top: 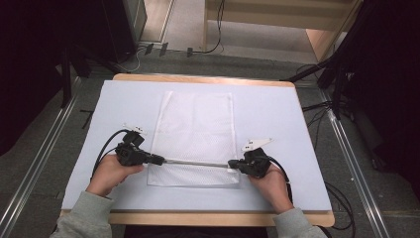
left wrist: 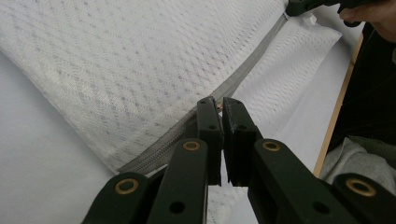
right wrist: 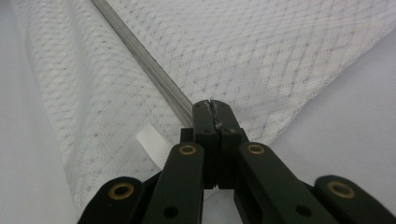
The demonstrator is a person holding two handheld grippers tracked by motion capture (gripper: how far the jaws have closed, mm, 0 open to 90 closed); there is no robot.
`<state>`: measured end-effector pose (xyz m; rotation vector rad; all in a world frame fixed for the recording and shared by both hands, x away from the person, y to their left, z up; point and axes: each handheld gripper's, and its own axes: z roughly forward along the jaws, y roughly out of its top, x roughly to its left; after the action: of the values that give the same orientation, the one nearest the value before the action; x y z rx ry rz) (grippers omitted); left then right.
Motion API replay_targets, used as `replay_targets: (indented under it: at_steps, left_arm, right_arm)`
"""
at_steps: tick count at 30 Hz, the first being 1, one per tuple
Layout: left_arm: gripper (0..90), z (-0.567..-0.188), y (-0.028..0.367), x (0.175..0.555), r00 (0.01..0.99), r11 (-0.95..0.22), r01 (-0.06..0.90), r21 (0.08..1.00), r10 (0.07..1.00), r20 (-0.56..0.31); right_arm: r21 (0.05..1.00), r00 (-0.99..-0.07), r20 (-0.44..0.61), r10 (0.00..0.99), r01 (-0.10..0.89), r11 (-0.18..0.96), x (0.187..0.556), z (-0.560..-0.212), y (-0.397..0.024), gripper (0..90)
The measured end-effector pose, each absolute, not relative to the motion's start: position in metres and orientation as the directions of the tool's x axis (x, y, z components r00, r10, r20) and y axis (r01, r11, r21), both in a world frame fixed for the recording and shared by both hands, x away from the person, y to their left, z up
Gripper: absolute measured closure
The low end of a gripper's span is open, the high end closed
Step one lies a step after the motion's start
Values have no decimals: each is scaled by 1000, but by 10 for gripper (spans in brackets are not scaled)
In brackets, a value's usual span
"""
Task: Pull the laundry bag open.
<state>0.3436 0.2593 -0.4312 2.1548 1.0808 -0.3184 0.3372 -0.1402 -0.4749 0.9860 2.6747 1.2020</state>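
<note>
A white mesh bag [top: 195, 124] lies flat on the pale mat [top: 277, 114], with a grey zipper [top: 195, 162] running across its near end. My left gripper [top: 161, 159] sits at the zipper's left end. In the left gripper view its jaws [left wrist: 218, 103] are pinched on a small brownish zipper pull, with the zipper [left wrist: 247, 74] stretching away over the bag [left wrist: 116, 70]. My right gripper [top: 231, 163] is at the zipper's right end. In the right gripper view it [right wrist: 213, 106] is shut on the end of the zipper [right wrist: 140, 56], beside a white ribbed tab [right wrist: 152, 142].
The mat covers a wooden table whose front edge [top: 198, 218] runs just before the person's grey sleeves. Dark stands and cables [top: 327, 106] line the floor around the table. In the left gripper view the other gripper [left wrist: 303, 5] shows at the top.
</note>
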Motion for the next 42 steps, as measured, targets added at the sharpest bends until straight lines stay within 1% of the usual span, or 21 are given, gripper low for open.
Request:
replay_targets:
  at_steps: [4,7,11,14,22,25,27,29,30,31,33,35,37,38,42]
  left_arm:
    - [880,-431,262,343,617,-409,782,471,621,-484]
    - [880,-431,266,344,611,-400,786,470,615,-499]
    - [880,-431,267,343,612,-406,785,468,624,-486]
    - [880,-432,272,344,603,-390,792,469,619,-504]
    - [882,-430,272,344,600,-394,794,464,632,-490]
    - [883,-430,272,345,588,-379,803,460,631,-506]
    - [883,-430,271,345,582,-367,805,466,638,-504]
    - [883,-429,268,344,589,-383,799,464,657,-470]
    - [883,-429,266,344,587,-398,801,448,671,-453]
    - [884,-429,266,344,583,-397,803,445,677,-449]
    - [884,-431,266,344,566,-386,817,429,684,-460]
    - [884,-430,268,344,555,-386,823,417,705,-442]
    - [885,-430,274,345,533,-362,836,412,713,-456]
    - [885,-429,277,345,528,-355,837,417,725,-442]
    - [884,-428,288,343,522,-345,841,417,720,-456]
  right_arm:
    - [687,-799,209,564,530,497,338,-475,-141,900]
    - [688,-803,208,558,525,500,339,-475,-141,900]
    - [687,-803,210,557,526,501,339,-475,-141,900]
    - [688,-805,209,556,525,501,339,-475,-141,900]
    - [688,-805,206,556,523,503,339,-475,-140,900]
    - [686,-804,209,557,526,503,339,-475,-140,900]
    - [685,-804,209,556,526,504,339,-475,-140,900]
    - [682,-801,205,562,529,505,338,-475,-139,900]
    - [684,-803,201,561,525,507,338,-475,-139,900]
    - [686,-805,195,560,520,509,338,-475,-139,900]
    - [684,-803,196,563,524,509,338,-474,-139,900]
    - [683,-802,190,566,522,511,338,-474,-138,900]
    - [681,-804,184,565,519,516,337,-474,-137,900]
    - [683,-806,181,563,515,518,338,-474,-137,900]
    - [683,-806,182,563,515,517,338,-474,-138,900]
